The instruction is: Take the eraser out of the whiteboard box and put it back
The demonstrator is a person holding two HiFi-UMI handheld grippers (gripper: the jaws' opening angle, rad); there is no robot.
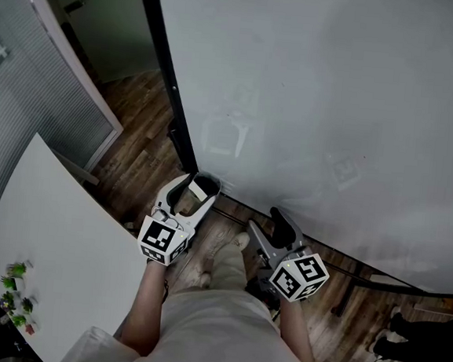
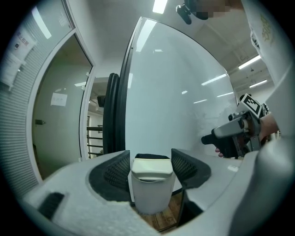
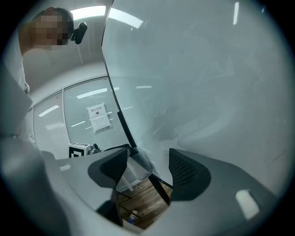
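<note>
1. Cloth of a pale shirt [image 1: 222, 326] lay nearest, with both forearms reaching out from it over the wooden floor [image 1: 144, 130].
2. Next came the left gripper [image 2: 150, 153], held about level. Its jaws stood apart, with the white whiteboard box [image 2: 150, 184] between their tips. The pads flanked the box closely on both sides, but no squeeze showed.
3. To its right was the right gripper [image 3: 147, 154], also about level. Its jaws were apart too, with nothing between them. It stood near the left gripper but clear of it.
4. A dark ridged strip [image 2: 152, 157] showed along the far top edge of the box. Whether that strip was the eraser could not be made out.
5. In the right gripper view the box sat low on the left side of the whiteboard [image 1: 335, 107], by its black frame [image 1: 168, 84].
6. The whiteboard rose just beyond both grippers, filling the far right of the scene.
7. A white table [image 1: 56, 240] stood off to the left, well apart from the grippers. A slatted glass wall [image 1: 29, 96] lay farther back on that side.
</note>
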